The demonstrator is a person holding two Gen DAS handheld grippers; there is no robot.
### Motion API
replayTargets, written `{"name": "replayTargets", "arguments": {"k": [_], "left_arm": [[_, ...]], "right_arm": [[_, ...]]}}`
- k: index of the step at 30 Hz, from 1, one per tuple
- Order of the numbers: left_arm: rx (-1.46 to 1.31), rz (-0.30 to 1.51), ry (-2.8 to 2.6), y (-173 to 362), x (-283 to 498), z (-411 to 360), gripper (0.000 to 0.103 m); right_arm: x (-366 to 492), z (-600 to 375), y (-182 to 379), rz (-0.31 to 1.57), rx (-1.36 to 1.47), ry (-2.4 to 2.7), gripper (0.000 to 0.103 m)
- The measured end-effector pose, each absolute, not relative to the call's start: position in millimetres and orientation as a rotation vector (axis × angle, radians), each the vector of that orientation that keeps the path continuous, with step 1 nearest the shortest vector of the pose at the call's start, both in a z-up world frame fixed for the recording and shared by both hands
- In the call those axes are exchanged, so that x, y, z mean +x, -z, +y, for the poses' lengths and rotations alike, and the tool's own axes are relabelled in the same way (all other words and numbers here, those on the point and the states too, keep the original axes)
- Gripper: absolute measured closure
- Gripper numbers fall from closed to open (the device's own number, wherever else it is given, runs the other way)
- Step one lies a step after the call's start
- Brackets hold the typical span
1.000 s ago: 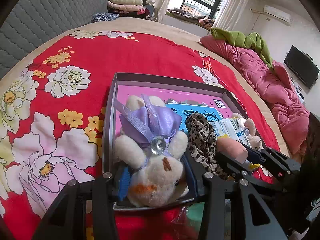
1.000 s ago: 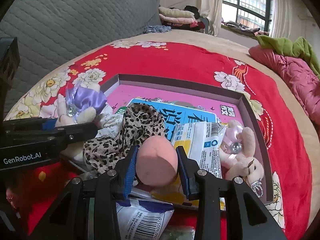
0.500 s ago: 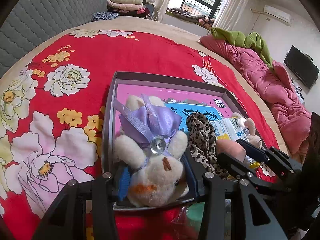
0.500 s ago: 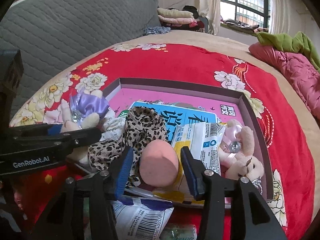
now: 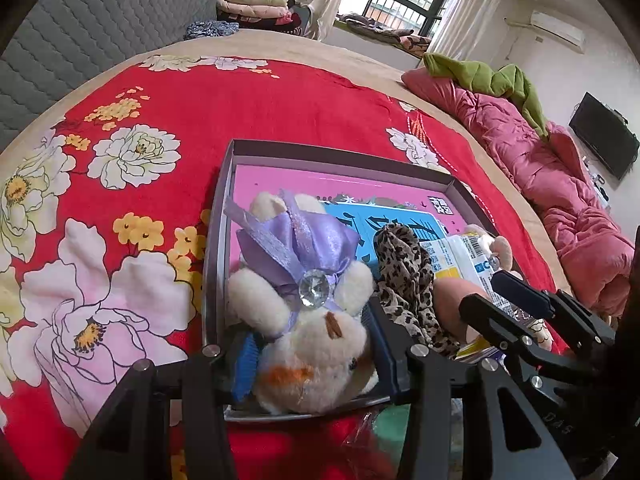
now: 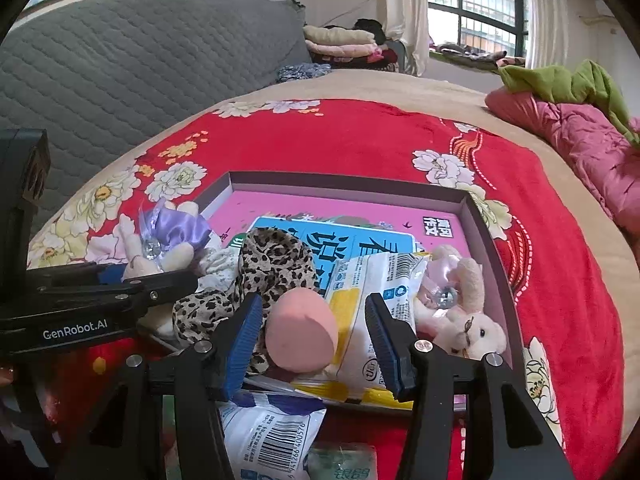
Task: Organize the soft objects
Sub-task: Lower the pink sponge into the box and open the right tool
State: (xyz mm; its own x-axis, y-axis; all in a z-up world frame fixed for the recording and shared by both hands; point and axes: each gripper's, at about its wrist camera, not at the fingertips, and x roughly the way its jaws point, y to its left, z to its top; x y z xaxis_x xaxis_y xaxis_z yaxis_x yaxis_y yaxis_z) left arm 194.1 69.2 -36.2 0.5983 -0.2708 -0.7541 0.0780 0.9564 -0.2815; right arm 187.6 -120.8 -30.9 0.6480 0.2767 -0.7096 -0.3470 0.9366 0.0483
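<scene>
So there's a shallow grey box (image 6: 476, 216) sitting on a bed with a red flowery blanket (image 6: 360, 136), and it's getting pretty stuffed.

Starting at the left end: a cream plush bunny (image 5: 308, 344) with a purple satin bow (image 5: 296, 244) and a big clear gem is lying at the left wall of the box. The left hand-held gripper (image 5: 312, 356) is holding it, blue pads pressing in on both sides of its head, so that one is gripping the toy at about medium width.

Next over, a leopard-print cloth (image 6: 272, 268) is bunched up in the middle of the box, draping over a pink and blue book (image 6: 344, 216) that's lying flat on the bottom.

Then the peach sponge (image 6: 300, 332), egg-shaped, is resting against the leopard cloth and on a white and yellow plastic packet (image 6: 372, 288). The right hand-held gripper (image 6: 316, 344) is around it with its jaws opening; the sponge is sitting between the pads with a clear gap on the right side, and I can't tell whether the left pad is touching it.

Far right corner of the box: a small pink plush bunny (image 6: 464, 316) is lying against the right wall, just beside the packet.

Outside the box, at the near edge, another white packet with a barcode (image 6: 272, 436) is lying on the blanket under the right hand-held gripper.
</scene>
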Motion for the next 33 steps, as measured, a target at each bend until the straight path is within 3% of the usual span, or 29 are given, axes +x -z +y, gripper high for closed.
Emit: {"name": "replayTargets", "arguments": {"k": [33], "left_arm": [[-0.241,0.899,0.214,32.9,195.1,71.8,0.047]], "right_arm": [[189.7,-129.0,31.8,0.794,-0.063,-0.327,0.043]]}}
